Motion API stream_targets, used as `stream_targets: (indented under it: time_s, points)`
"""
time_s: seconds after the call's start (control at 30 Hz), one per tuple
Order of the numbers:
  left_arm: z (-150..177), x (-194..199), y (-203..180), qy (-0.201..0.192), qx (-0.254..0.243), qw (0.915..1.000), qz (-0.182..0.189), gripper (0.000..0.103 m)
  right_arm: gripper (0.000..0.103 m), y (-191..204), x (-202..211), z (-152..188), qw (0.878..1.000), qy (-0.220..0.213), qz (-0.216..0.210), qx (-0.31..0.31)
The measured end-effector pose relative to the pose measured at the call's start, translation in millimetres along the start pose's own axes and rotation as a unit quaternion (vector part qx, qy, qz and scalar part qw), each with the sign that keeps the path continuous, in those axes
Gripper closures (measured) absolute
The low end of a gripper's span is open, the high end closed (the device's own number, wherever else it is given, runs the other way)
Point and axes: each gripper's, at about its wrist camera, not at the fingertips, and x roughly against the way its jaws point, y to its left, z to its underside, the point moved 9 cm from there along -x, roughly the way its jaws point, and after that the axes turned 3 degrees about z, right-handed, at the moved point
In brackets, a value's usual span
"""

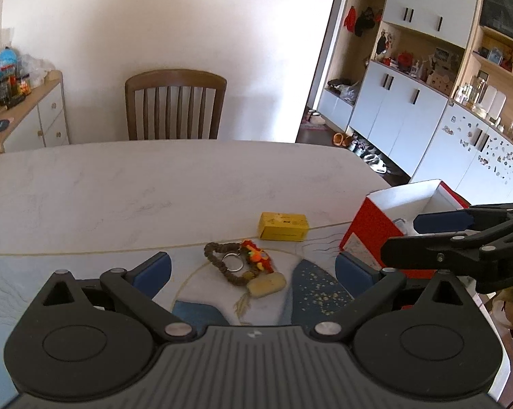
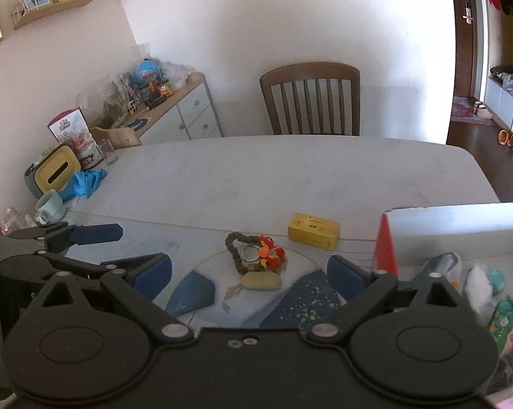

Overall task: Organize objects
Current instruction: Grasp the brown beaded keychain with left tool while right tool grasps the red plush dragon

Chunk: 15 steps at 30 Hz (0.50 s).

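Left gripper: jaws wide apart, empty.
Right gripper: jaws apart, empty.
Keychain: mid-counter, near front edge.
Yellow box: just behind keychain.
Red box: right edge.

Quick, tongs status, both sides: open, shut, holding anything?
Left tongs: open, empty, above the keychain.
Right tongs: open, empty, beside the red box.

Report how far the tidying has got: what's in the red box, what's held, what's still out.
Done: the red box already holds several soft items. In hand: nothing; the left gripper and right gripper are both open and empty. Left: the bead keychain, the beige block lying against it, and the yellow box still lie on the table.
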Motion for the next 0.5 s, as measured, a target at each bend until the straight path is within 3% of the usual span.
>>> stream_targets:
  time_s: [0.2, 0.5]
  points:
    - [6.9, -19.4, 20.4, 0.009, 0.016, 0.9998, 0.006, 0.000, 0.007, 2.4, -27.0, -3.7, 1.000, 0.016, 0.011, 0.002]
    - [25.3, -53.9, 37.5, 0.011, -0.011, 0.9999, 0.000, 0.000, 0.008, -5.3, -64.4, 2.8, 0.999, 0.045, 0.030, -0.004]
